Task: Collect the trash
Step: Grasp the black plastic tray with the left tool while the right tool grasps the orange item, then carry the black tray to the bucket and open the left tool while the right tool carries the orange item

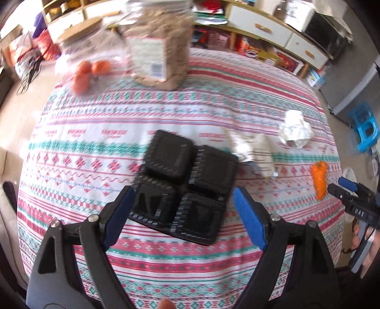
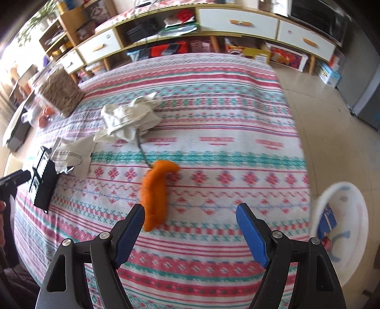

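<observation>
A black four-pocket plastic tray lies on the striped tablecloth. My left gripper hovers over its near half, open, with its blue pads clear of the tray. My right gripper is also open, above the cloth. An orange peel-like scrap lies just past its left finger. Further back sit a crumpled white paper and a flat printed wrapper. The tray shows at the left in the right wrist view. The scrap and right gripper show at the right in the left wrist view.
A white bin holding a blue packet stands on the floor off the table's right edge. A big jar of brown pieces and bagged oranges occupy the far left. Shelves with drawers line the wall; a blue stool stands beside the table.
</observation>
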{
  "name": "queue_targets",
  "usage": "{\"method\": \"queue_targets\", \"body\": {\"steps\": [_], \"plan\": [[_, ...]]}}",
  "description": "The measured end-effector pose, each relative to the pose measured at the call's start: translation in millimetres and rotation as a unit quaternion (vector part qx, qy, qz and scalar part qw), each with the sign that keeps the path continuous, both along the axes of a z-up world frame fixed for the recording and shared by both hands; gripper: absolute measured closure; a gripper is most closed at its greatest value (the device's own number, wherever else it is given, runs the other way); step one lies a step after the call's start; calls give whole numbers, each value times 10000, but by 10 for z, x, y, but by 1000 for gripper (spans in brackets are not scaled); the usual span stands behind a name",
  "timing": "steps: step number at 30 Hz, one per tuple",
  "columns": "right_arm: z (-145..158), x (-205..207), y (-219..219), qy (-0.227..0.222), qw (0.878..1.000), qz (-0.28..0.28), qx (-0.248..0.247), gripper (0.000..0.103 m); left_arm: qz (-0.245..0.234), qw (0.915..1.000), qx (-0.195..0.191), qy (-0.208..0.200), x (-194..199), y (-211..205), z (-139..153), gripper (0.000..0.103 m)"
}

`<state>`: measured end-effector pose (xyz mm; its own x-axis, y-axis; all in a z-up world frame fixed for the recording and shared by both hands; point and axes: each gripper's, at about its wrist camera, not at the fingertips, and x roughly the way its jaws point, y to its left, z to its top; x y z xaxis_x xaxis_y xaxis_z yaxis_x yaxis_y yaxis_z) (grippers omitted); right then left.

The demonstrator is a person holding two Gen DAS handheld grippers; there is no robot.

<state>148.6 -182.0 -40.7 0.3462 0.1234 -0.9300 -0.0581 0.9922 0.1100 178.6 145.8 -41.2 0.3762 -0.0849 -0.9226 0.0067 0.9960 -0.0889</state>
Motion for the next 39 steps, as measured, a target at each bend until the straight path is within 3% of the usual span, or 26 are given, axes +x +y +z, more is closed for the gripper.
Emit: {"method": "queue_targets", "body": {"steps": [5, 8, 12, 16, 18, 20, 22, 39], "plan": [[-84, 94, 149, 24, 9999, 91, 52, 22, 392, 9991, -83, 121, 45, 232, -90, 19], [-124, 124, 250, 34, 9999, 132, 52, 24, 517, 9982, -230, 202, 63, 307, -138, 27], [-177, 154, 314, 79, 9998, 186, 41, 31, 509, 9979, -321, 234, 65, 346, -173, 46], [-224, 174, 349, 116, 9996, 254, 14, 47, 447, 9984, -297, 160, 42, 340, -171, 46], [-221, 174, 367, 95, 9995, 313, 4, 58, 434, 9986, -282, 128, 33, 319, -166, 47], [-210, 169, 390, 66, 9992, 392, -13, 75, 458, 9985, -266, 112, 24, 306, -159, 47], [-194, 150, 398, 63, 9988, 488, 24, 82, 487, 9985, -253, 75, 13, 305, -134, 48], [224, -139, 87, -299, 9975, 429, 472, 85, 573, 9950, -662, -479, -274, 336, 311, 48]]}}
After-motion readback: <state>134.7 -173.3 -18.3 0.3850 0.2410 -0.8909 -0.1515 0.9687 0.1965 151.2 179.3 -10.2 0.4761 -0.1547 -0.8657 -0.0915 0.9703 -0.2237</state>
